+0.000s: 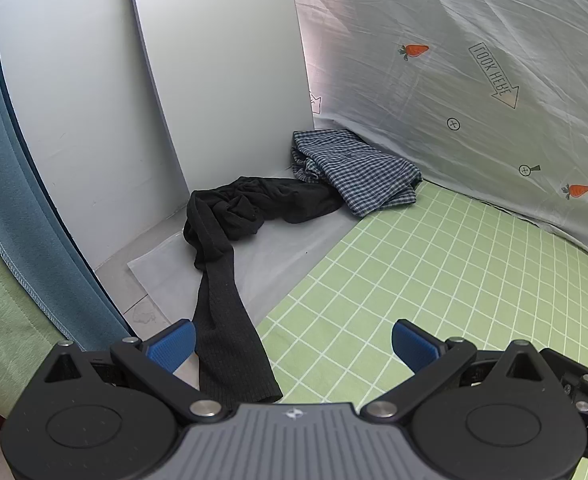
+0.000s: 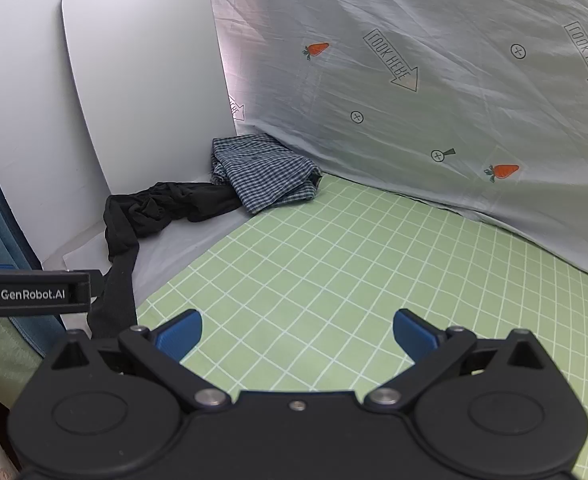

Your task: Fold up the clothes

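Note:
A black knit garment (image 1: 230,240) lies crumpled by the white boards, one long part trailing toward me and ending between my left gripper's jaws. My left gripper (image 1: 294,346) stands open just above that end, its blue pads wide apart. A blue-checked garment (image 1: 357,172) is bunched in the far corner, touching the black one. In the right wrist view the black garment (image 2: 154,208) and checked garment (image 2: 266,176) lie far left. My right gripper (image 2: 297,334) is open over the green grid sheet (image 2: 333,260), holding nothing.
White boards (image 1: 154,92) lean at the left. A pale sheet with carrot prints (image 1: 473,80) hangs along the back. Blue and green fabric (image 1: 18,220) borders the left edge. The left gripper's body (image 2: 34,294) shows at the right wrist view's left edge.

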`<state>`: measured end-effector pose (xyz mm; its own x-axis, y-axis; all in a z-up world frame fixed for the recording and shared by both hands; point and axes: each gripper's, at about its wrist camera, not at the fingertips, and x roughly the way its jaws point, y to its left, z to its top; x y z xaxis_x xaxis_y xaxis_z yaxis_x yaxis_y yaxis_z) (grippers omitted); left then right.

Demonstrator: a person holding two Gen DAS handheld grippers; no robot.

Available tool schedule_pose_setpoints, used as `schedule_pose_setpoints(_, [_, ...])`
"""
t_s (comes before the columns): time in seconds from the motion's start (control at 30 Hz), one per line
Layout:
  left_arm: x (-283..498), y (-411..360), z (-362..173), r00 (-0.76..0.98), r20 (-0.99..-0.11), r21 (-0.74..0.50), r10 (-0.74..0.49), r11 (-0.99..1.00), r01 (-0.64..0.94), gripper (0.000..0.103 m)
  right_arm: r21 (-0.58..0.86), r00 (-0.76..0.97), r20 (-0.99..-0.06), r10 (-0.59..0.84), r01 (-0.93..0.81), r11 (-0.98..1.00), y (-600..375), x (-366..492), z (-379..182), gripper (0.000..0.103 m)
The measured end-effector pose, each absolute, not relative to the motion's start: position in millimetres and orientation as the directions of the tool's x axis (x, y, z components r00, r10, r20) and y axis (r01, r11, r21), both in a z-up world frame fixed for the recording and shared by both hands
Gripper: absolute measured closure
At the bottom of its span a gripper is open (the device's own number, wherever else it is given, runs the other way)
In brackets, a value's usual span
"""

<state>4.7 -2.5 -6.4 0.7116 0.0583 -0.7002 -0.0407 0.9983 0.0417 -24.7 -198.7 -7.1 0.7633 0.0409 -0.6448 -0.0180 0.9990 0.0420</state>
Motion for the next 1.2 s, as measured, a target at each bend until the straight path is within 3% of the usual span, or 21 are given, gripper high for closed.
schedule_pose_setpoints(0.37, [11.7, 0.4, -10.1, 0.699, -0.713, 0.033, 0.062, 0.998, -0.055, 0.000, 0.053, 0.753, -0.656, 0.043, -0.011, 0.999, -201.3, -18.6, -12.1, 0.000])
schedule_pose_setpoints(0.63, [50.6, 17.6, -23.4, 0.648, -0.757, 0.004, 0.083, 0.993, -0.122, 0.000, 0.098, 0.716, -0.688, 0.119, -0.070, 0.993, -197.4, 19.6, -27.9, 0.000])
schedule_pose_setpoints(1.1, [178.9, 69.5, -72.7, 0.545, -0.816, 0.043, 0.190, 0.962, -0.270, 0.000, 0.068, 0.655, -0.742, 0.144, -0.140, 0.988, -157.1, 183.7, -75.6, 0.001])
schedule_pose_setpoints(1.2, [210.0, 79.7, -87.1, 0.521, -0.826, 0.056, 0.216, 0.950, -0.306, 0.000, 0.055, 0.640, -0.753, 0.150, -0.167, 0.984, -138.5, 223.1, -91.2, 0.007])
